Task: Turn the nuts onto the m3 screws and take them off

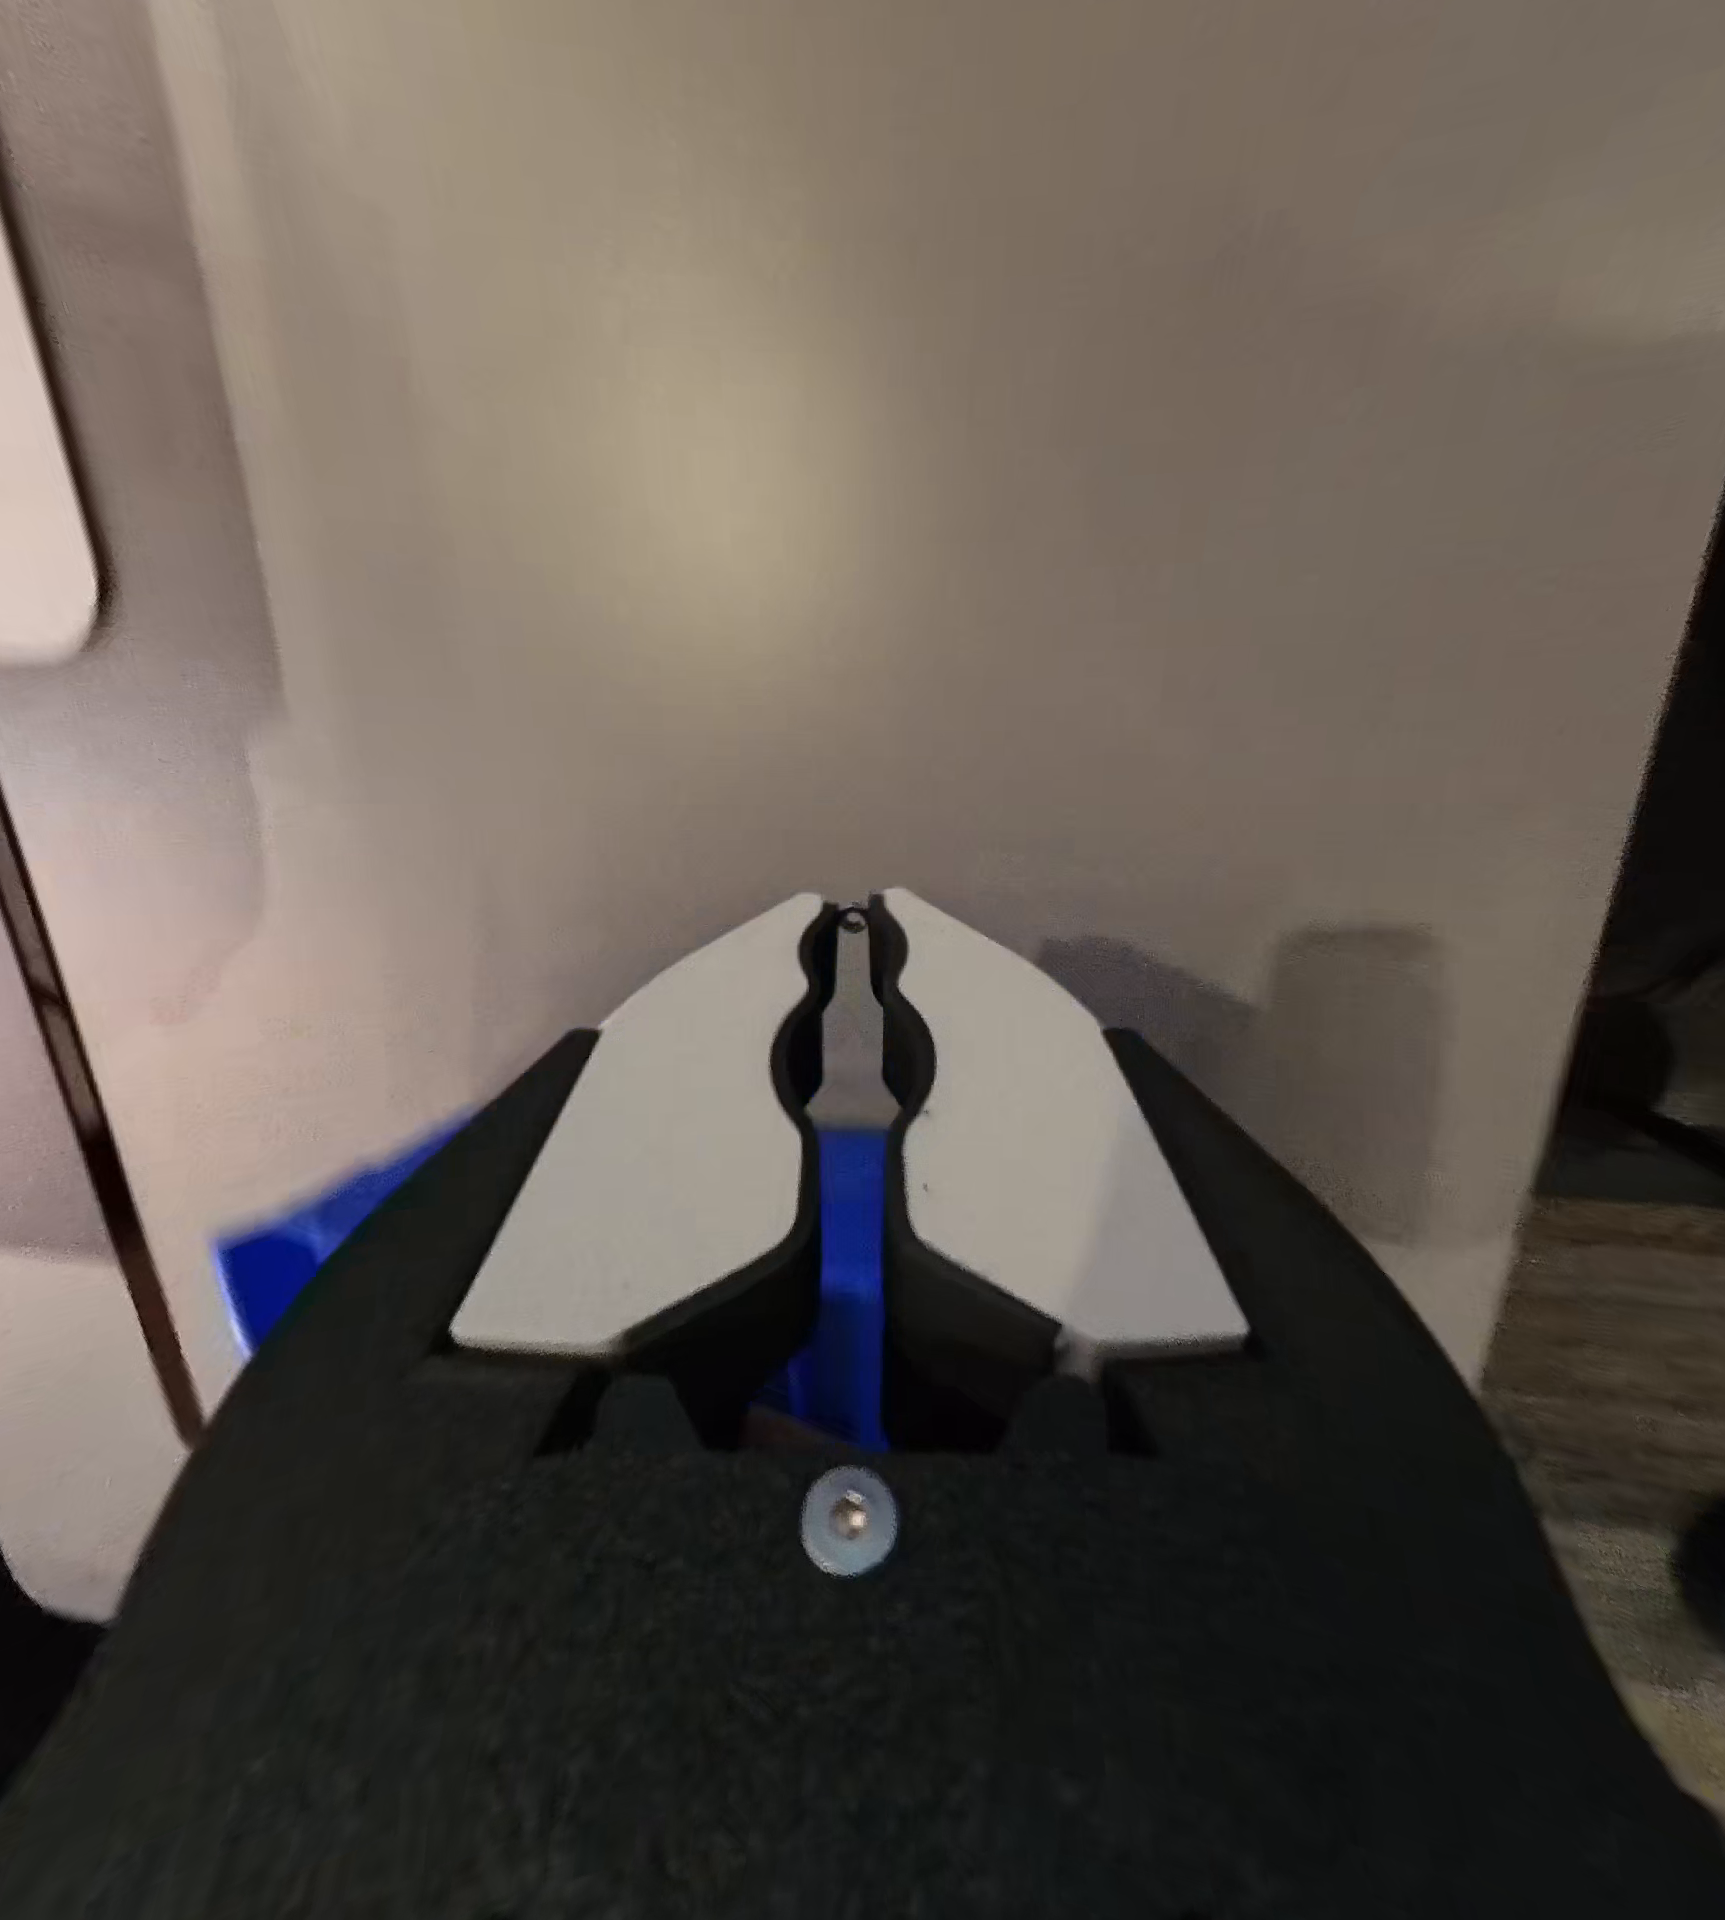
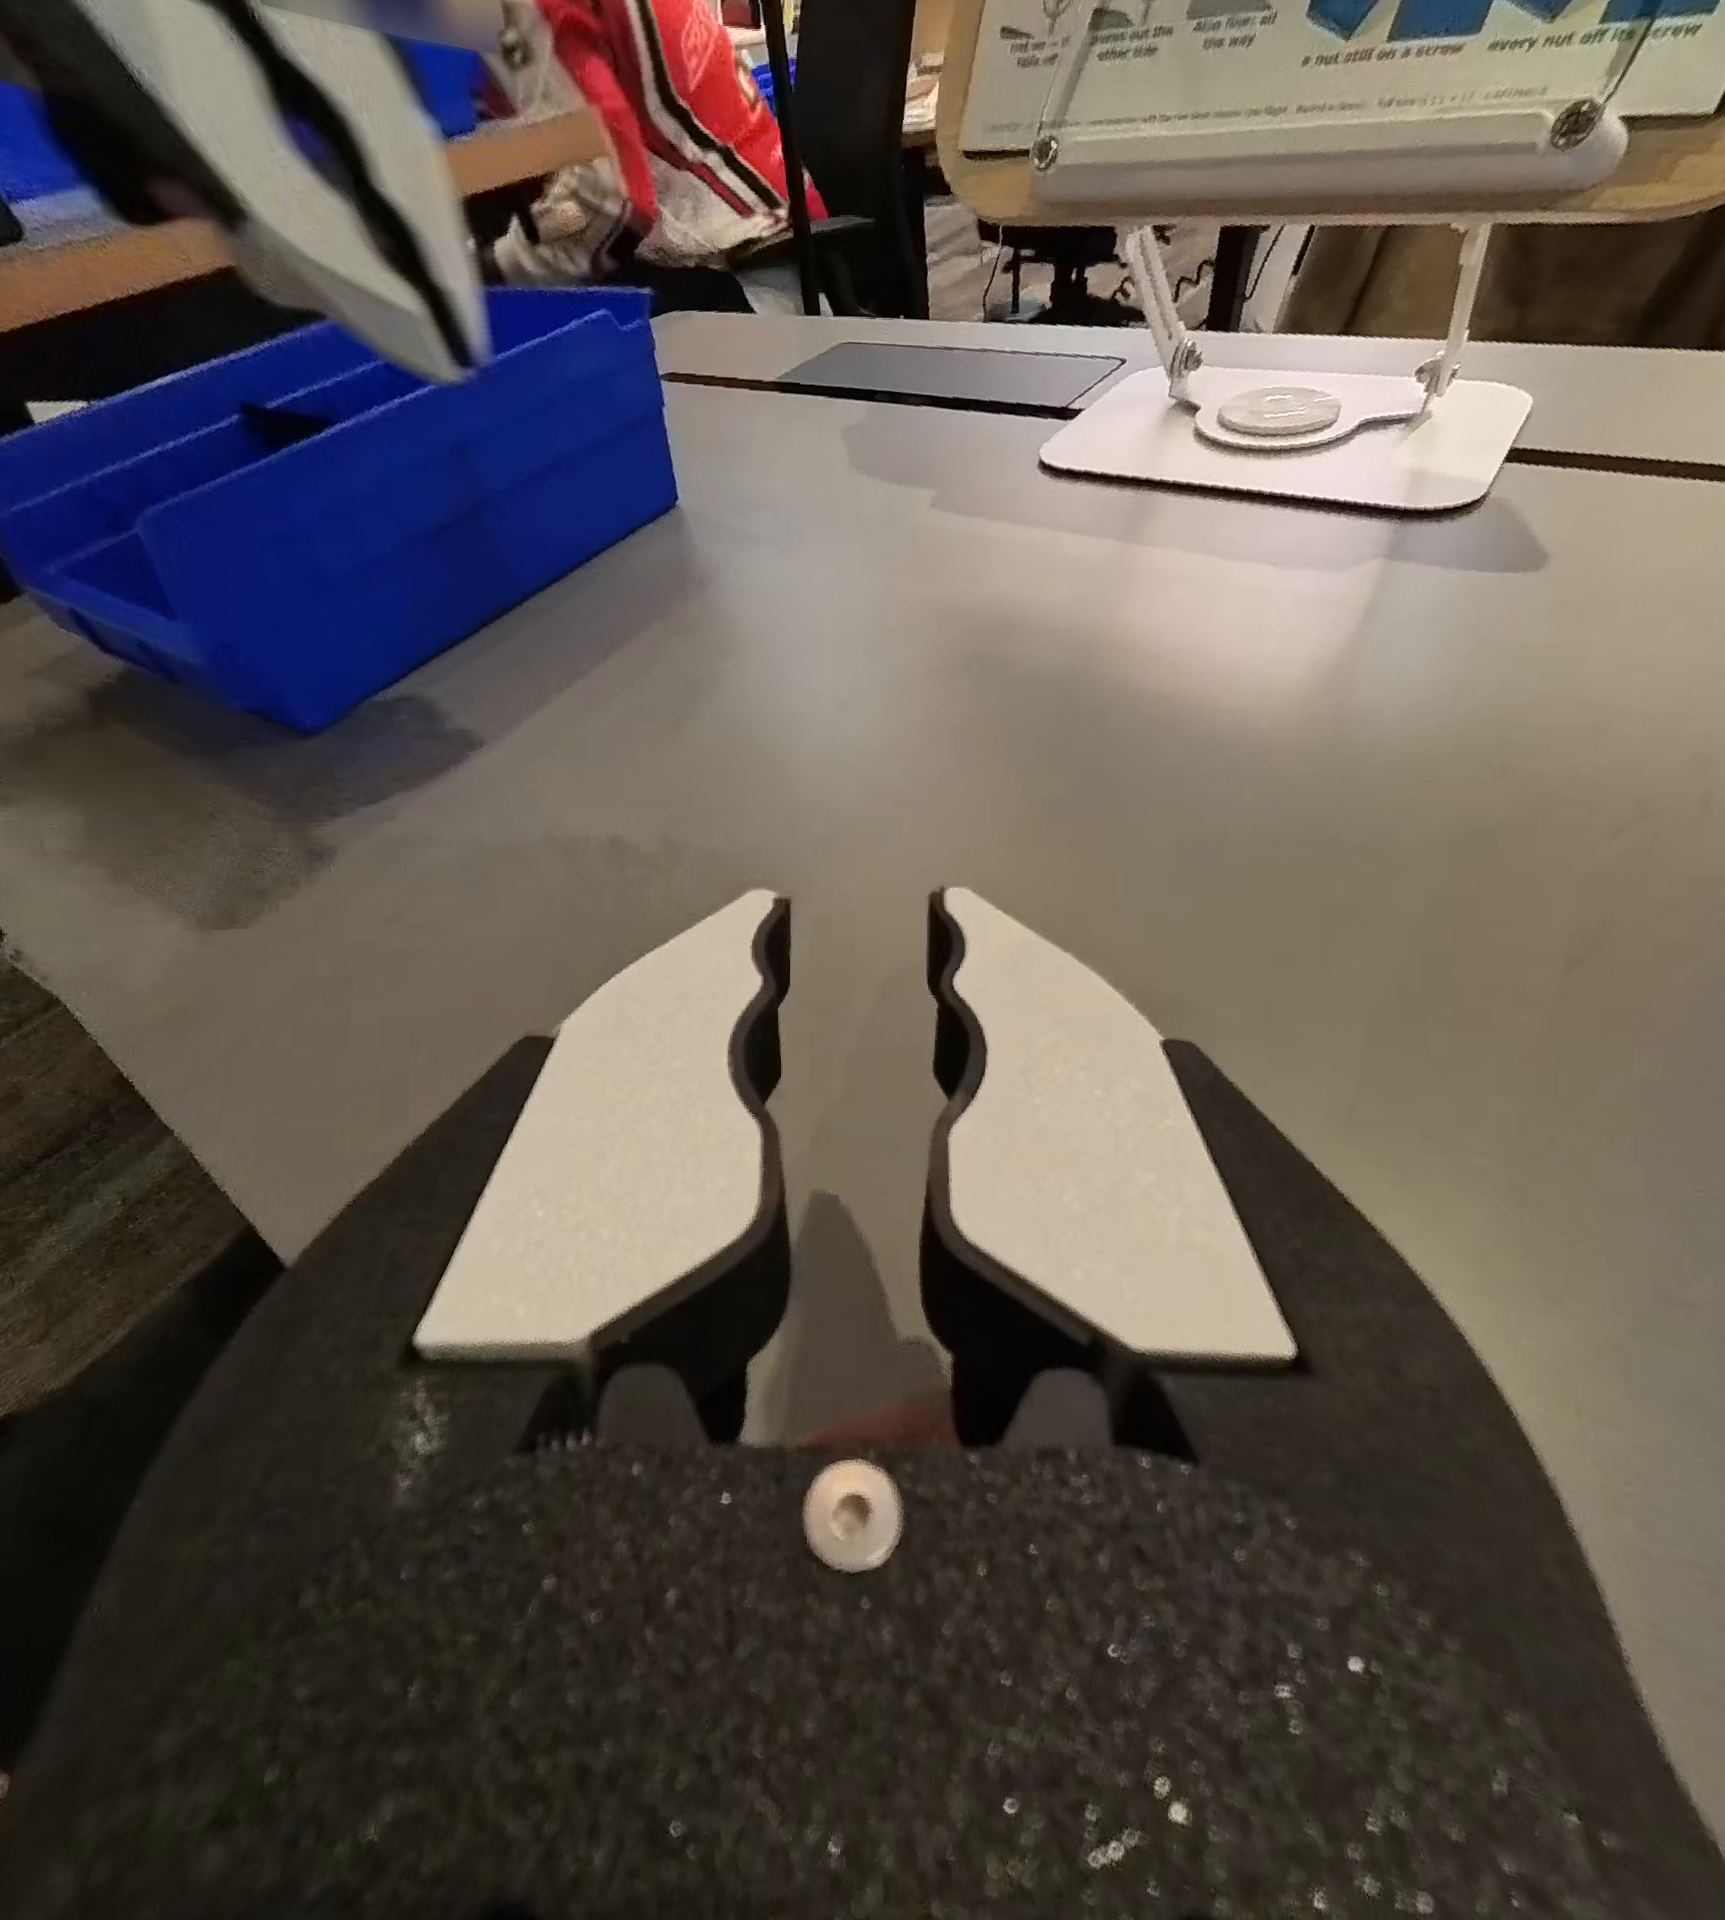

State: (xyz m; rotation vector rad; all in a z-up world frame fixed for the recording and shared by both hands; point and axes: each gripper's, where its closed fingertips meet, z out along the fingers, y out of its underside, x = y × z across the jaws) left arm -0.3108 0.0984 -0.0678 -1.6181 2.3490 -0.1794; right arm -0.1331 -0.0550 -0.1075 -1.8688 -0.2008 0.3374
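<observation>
Your right hand-held gripper (image 2: 858,914) is hovering wide above the worktop (image 2: 1149,727); your left hand-held gripper (image 1: 853,909) is pinching a tiny nut (image 1: 851,916) over the blue bin (image 2: 318,520).

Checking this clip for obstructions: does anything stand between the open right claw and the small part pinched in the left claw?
Nothing visible does. The right claw hovers open over bare table; the left claw, above the blue bin, pinches a tiny metal part.

Table (image 2: 1097,727) centre open for passage; blue bin (image 2: 338,540) obstructs far left, white stand base (image 2: 1357,447) far right.
</observation>
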